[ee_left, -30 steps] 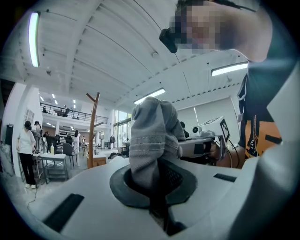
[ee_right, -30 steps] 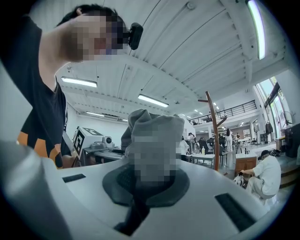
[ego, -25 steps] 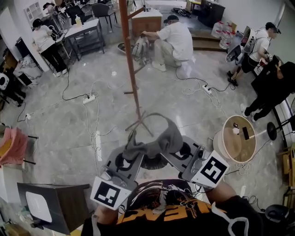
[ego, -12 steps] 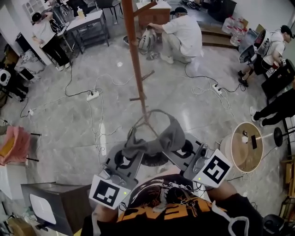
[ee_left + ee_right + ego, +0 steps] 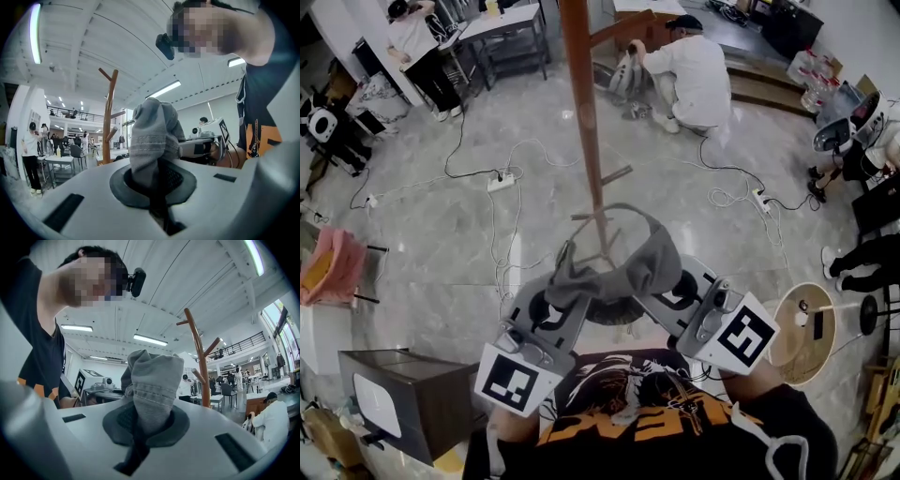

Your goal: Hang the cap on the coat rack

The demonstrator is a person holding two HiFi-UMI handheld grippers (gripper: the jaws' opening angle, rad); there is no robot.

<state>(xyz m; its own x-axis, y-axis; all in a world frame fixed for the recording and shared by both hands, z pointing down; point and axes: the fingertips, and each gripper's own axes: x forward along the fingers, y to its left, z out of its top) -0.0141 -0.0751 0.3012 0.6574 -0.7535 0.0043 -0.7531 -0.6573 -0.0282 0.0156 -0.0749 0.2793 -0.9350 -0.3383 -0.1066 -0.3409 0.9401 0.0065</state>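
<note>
Cap [image 5: 623, 272]: grey; hanging between both tongs;
Left tongs [image 5: 569, 302]: clamping on cap's edge;
Right tongs [image 5: 664, 292]: clamping on cap's opposite edge;
Coat rack [image 5: 586, 150]: standing just ahead, seemingly untouched

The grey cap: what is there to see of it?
The cap is soft grey stitched fabric, crumpled and slung between two tools: the left gripper pinches one edge, the right gripper the other. It is held in the air near the wooden coat rack, on no peg yet.
</note>
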